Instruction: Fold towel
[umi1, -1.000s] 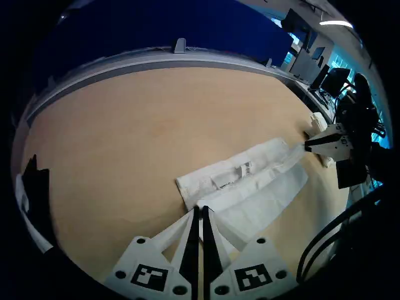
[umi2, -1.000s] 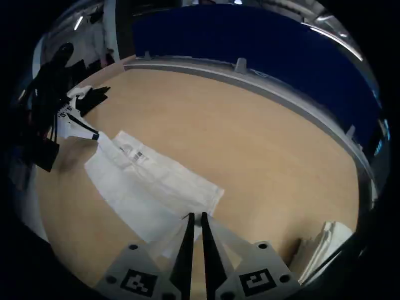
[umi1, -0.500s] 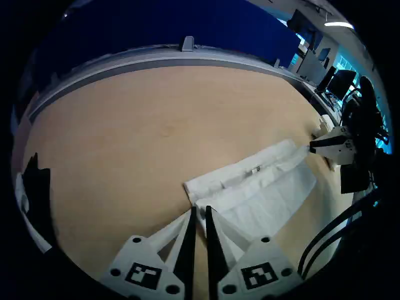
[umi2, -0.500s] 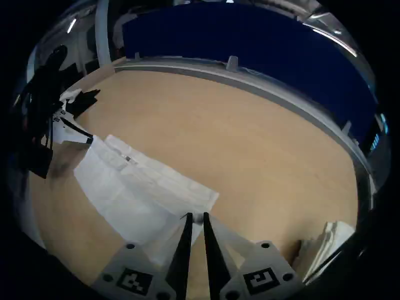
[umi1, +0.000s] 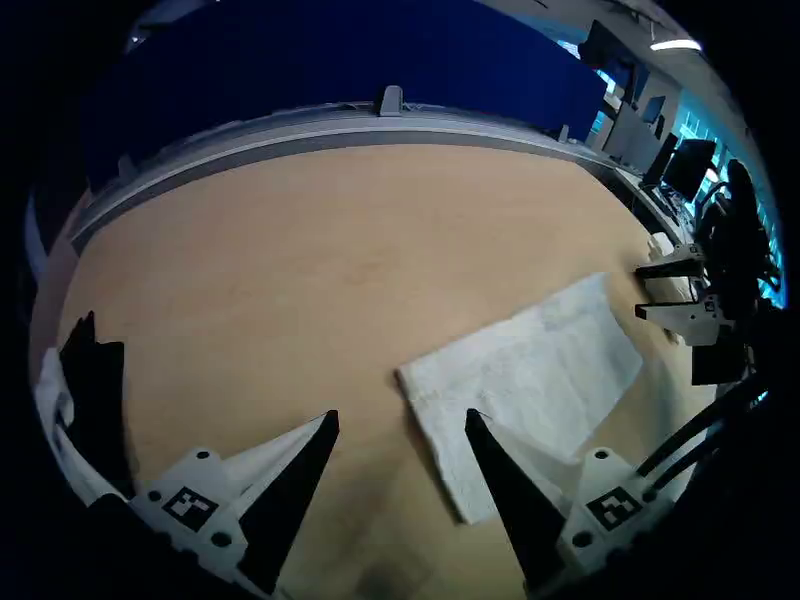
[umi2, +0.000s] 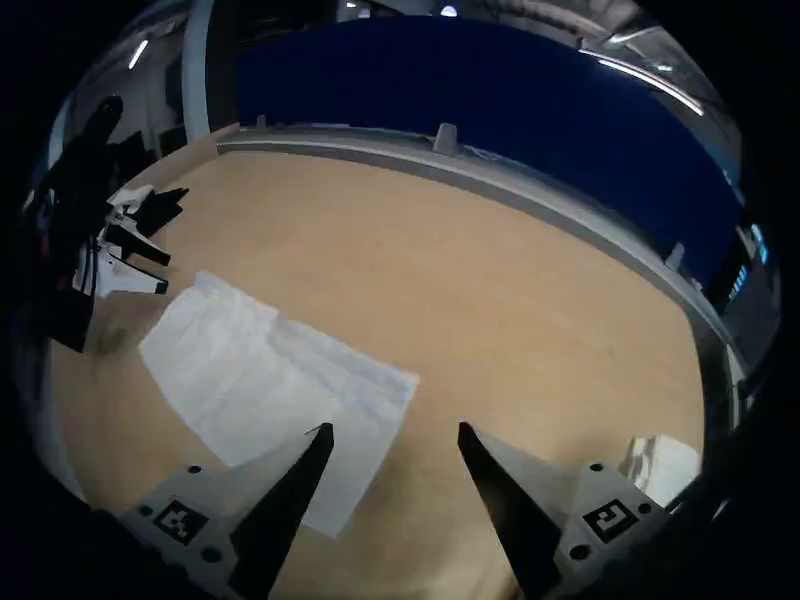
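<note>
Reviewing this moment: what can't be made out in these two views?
Left gripper view: the near edge of the towel runs behind a finger of the open left gripper.
Right gripper view: the same, behind a finger of the open right gripper.
Right gripper view: white pile, cut off by the view's edge; unidentifiable.
Towel's layer count: not visible.

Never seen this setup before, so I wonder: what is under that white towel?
The towel lies flat on a light wooden table. Wood shows all around it; the part beneath the cloth is covered.
</note>
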